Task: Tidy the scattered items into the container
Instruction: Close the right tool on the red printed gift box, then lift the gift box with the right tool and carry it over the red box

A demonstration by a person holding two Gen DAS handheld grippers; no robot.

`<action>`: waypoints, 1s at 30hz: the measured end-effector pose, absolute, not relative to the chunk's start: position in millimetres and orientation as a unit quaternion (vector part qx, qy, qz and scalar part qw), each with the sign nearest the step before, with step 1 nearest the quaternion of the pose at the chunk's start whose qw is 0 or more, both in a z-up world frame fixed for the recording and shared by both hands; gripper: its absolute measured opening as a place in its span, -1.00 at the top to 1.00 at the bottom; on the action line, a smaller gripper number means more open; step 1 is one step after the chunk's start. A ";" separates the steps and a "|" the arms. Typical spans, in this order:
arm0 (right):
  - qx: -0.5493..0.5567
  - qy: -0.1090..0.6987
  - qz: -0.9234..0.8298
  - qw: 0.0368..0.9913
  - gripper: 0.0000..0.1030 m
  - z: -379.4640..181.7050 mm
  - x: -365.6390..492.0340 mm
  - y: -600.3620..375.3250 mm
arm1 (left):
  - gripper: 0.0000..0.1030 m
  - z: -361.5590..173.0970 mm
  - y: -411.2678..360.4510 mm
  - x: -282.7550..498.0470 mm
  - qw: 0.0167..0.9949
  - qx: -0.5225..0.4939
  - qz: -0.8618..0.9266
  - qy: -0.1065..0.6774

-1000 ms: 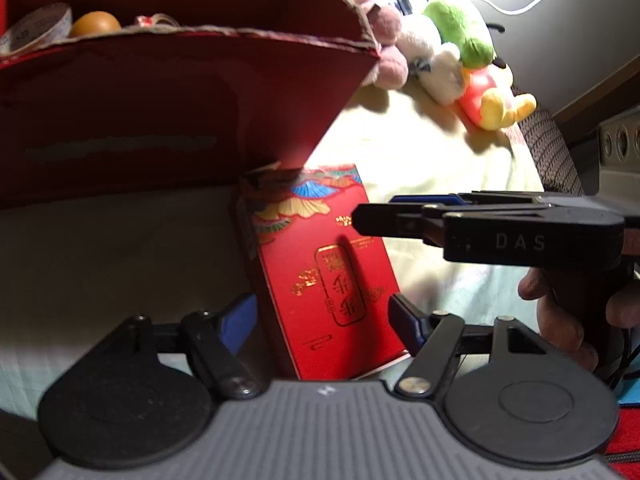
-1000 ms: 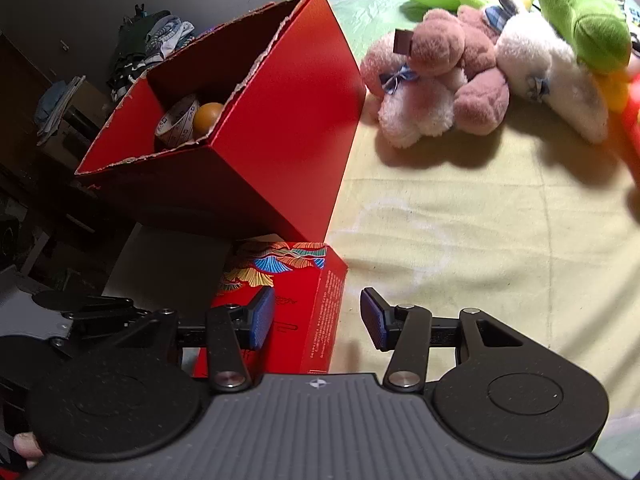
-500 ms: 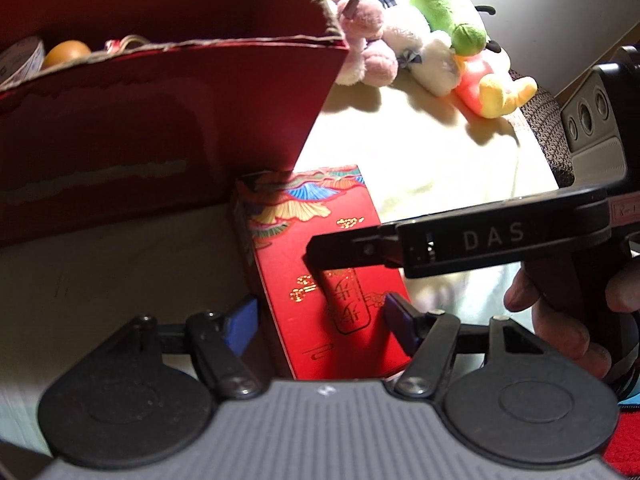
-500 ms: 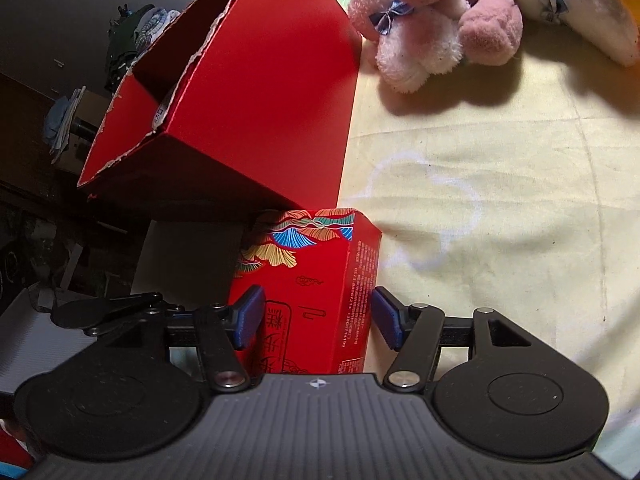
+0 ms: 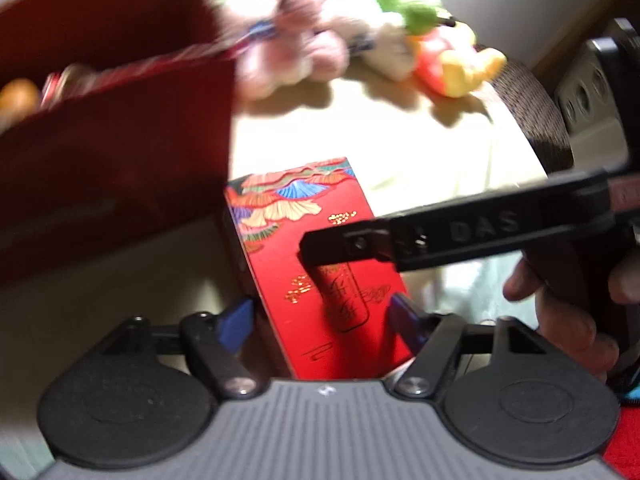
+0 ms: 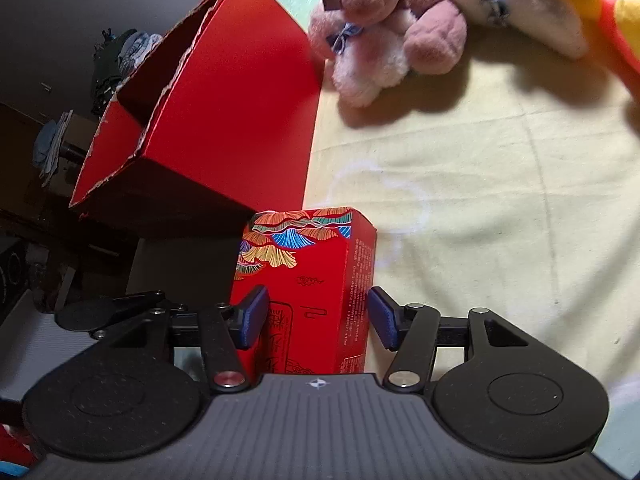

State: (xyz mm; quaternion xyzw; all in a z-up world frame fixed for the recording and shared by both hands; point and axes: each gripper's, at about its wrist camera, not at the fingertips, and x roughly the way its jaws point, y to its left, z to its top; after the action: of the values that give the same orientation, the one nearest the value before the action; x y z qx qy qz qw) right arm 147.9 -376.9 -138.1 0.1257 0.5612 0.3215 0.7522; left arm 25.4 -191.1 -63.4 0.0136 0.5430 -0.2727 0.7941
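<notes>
The left wrist view alone shows an orange (image 5: 18,98) inside the red cardboard container (image 5: 112,184) at upper left, and the right tongs (image 5: 320,246) reaching across the red gift box (image 5: 316,280). One gift box sits low at centre, touching the container's near corner. The left tongs (image 5: 322,320) are spread open around it. In the right wrist view, the right tongs (image 6: 316,316) straddle the gift box (image 6: 312,280), blue pads (image 6: 382,318) not quite touching. Open yellow bedsheet (image 6: 500,200) lies rightward; plush toys (image 6: 384,40) crowd the top.

A pale yellow sheet (image 6: 480,184) covers the surface, brightly lit on the right; to the left the room falls into deep shadow, where heaped clothes (image 6: 120,60) show dimly on dark furniture; a grey wall (image 5: 520,8) rises at the far side.
</notes>
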 end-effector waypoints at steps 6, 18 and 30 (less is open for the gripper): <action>0.142 0.515 0.291 0.794 -0.06 -110.3 139.5 -403.3 | -0.34 -42.9 -213.9 32.4 0.799 0.030 -0.314 0.512; 0.182 0.383 0.298 0.855 -0.04 -29.9 162.0 -394.8 | -0.34 48.4 -190.9 58.0 0.863 0.009 -0.316 0.393; 0.088 0.367 0.374 0.847 -0.04 1.8 203.9 -268.4 | -0.34 68.6 -81.0 100.6 0.891 -0.018 -0.245 0.382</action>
State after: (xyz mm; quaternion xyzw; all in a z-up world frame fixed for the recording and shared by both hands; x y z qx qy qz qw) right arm 203.9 -268.4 1.8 0.0876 0.3674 0.3739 0.8471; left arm 100.6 -81.0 68.6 -0.0176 0.3815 -0.2453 0.8910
